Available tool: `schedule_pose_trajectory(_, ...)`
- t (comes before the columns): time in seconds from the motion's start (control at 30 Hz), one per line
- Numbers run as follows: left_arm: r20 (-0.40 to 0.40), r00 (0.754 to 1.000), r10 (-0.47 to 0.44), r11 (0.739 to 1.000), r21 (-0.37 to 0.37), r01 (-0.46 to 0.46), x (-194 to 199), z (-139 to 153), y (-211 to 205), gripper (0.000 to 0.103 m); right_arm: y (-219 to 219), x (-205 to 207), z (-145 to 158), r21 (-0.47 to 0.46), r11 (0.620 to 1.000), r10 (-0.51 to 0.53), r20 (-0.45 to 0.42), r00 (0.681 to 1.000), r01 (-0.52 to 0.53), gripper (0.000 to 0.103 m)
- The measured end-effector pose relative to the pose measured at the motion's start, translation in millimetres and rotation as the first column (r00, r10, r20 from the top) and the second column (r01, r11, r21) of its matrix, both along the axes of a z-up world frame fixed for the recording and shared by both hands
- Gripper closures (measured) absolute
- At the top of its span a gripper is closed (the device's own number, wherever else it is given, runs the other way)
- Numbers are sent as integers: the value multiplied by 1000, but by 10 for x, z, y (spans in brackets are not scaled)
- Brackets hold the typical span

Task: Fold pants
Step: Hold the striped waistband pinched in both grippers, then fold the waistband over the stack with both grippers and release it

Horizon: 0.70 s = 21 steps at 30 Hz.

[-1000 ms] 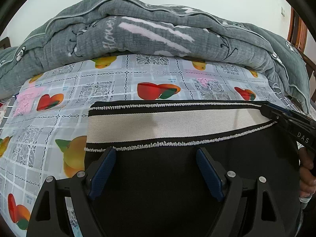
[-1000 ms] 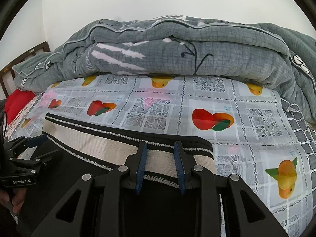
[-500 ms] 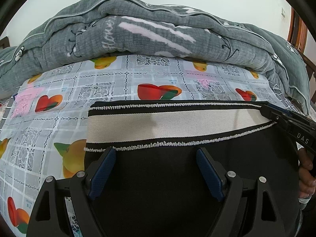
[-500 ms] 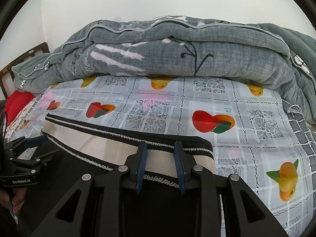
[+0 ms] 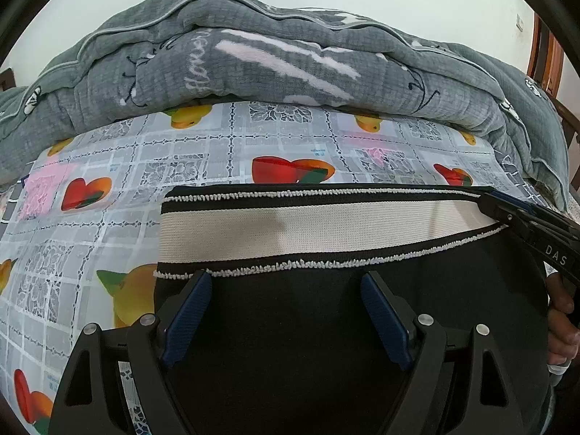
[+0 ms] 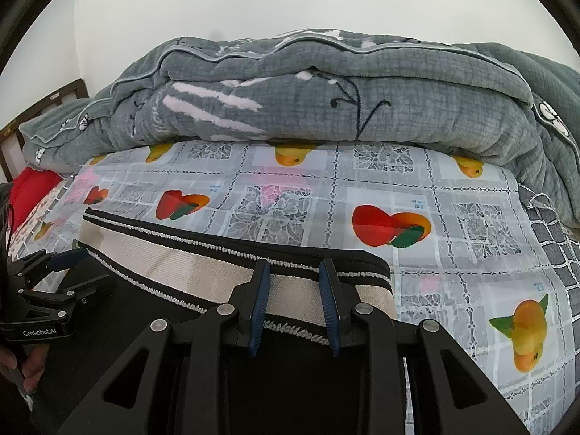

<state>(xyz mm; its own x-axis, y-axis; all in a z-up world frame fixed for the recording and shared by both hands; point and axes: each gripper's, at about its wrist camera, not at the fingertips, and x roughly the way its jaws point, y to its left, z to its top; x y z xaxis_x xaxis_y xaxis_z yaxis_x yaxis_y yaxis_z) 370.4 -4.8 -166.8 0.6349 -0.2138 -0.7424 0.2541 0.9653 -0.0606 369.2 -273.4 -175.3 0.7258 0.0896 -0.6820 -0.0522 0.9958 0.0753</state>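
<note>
Black pants (image 5: 297,326) with a cream and black striped waistband (image 5: 290,232) lie flat on a fruit-patterned sheet (image 5: 108,166). My left gripper (image 5: 286,282) is open, its blue fingers spread over the black fabric just below the waistband's left end. My right gripper (image 6: 294,272) has its jaws narrowly apart, straddling the waistband (image 6: 217,268) near its right end; whether it pinches the band cannot be told. It also shows in the left wrist view (image 5: 507,210), and the left gripper shows in the right wrist view (image 6: 54,264).
A thick grey quilt (image 5: 272,61) is piled along the far side of the bed (image 6: 326,90). A red cloth (image 6: 32,188) lies at the left. A dark wooden bed frame (image 6: 40,105) stands behind.
</note>
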Motion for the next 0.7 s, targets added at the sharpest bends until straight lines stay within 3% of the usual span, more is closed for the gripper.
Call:
schedule_pose_trajectory(0.47,7,1000,5,1000,16,-5,34,5,-32,19,-2,17,-6,5,1000,2,1,1000,-2,74)
schedule_pose_trajectory(0.7,1,1000,15,999,30,-15,-25,19,-12,13,0,21,10,4,1000,3,-15,1000,-3,74)
